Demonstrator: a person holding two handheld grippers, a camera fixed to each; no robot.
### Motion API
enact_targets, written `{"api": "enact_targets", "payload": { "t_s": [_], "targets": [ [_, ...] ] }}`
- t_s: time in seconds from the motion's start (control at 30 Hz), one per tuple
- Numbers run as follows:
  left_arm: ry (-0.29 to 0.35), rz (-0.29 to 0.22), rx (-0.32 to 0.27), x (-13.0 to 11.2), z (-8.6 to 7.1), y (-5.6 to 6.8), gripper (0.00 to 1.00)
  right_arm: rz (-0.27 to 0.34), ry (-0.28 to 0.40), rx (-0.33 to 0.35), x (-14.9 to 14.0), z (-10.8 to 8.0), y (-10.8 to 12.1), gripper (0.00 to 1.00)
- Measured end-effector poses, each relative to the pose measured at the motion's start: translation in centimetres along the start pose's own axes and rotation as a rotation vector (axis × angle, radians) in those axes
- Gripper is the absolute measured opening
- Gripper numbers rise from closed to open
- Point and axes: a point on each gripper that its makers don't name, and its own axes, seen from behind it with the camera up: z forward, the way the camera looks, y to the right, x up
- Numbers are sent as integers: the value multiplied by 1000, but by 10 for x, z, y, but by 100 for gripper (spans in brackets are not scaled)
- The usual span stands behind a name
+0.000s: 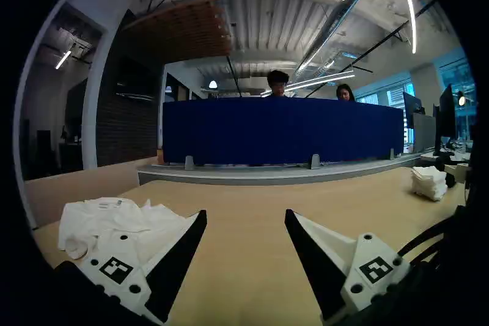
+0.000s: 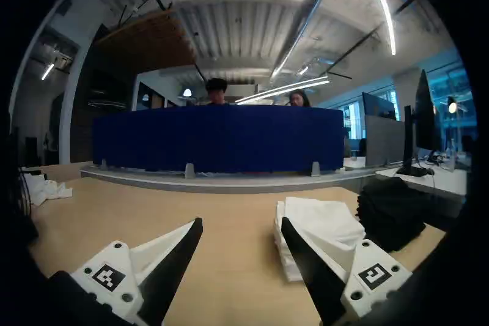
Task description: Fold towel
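While left gripper (image 1: 244, 212) gapes wide — empty — right gripper (image 2: 241, 220) (near folded towels (image 2: 327, 219)) matches.

No words, brands or numbers can be read. The sole signs are black-and-white square markers (image 1: 116, 269) on the fingers of the left tool (image 1: 245, 211) and right tool (image 2: 241, 219), bearing no letters or digits

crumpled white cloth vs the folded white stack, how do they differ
The crumpled white cloth lies loose and wrinkled; the folded white stack is in neat layers. The cloth spreads low and irregular; the stack is compact and squared. Both are white fabric on the wooden table.
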Motion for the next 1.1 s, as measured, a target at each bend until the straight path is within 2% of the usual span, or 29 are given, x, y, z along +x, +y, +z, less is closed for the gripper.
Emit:
{"api": "enact_targets", "payload": {
  "t_s": [1.1],
  "targets": [
    [1, -2, -2, -2, -2, -3, 95, 0, 1, 0, -3, -2, 1, 100]
  ]
}}
